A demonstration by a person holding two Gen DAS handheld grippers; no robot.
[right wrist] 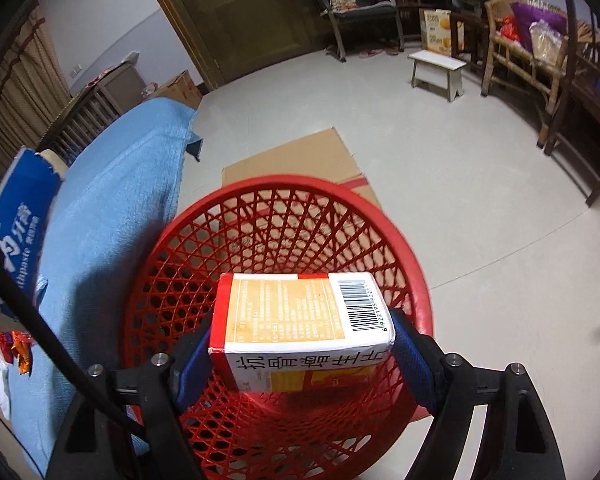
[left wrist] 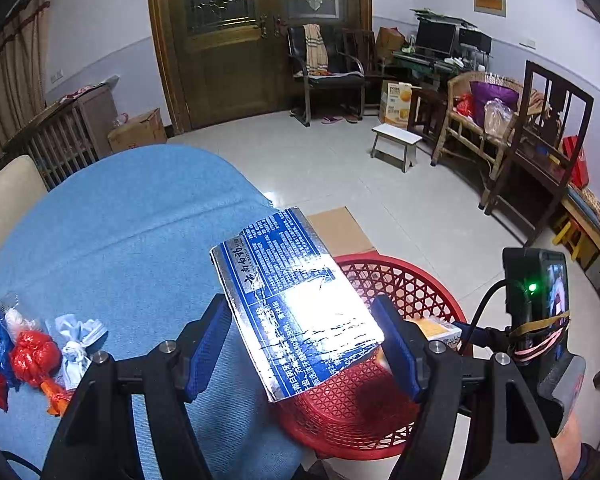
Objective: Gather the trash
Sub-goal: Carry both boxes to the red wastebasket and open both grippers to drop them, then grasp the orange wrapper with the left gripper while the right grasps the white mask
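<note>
— Looking at the right gripper (right wrist: 302, 354): is it gripping that orange medicine box (right wrist: 300, 320)?
— Yes, clamped between its pads above the red mesh basket (right wrist: 416, 280).
— And the left gripper (left wrist: 300, 348)?
— Pinching a blue toothpaste carton (left wrist: 296, 304), over the blue-clothed table's (left wrist: 120, 220) edge beside the basket.

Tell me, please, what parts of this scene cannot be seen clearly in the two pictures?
- Basket bottom: in both views, the boxes cover it.
- Toothpaste box print: left wrist view, glare whitens its middle.
- Wrappers on the blue cloth: cut by the left edge.
- Medicine box small text: right wrist view, too small.
</note>
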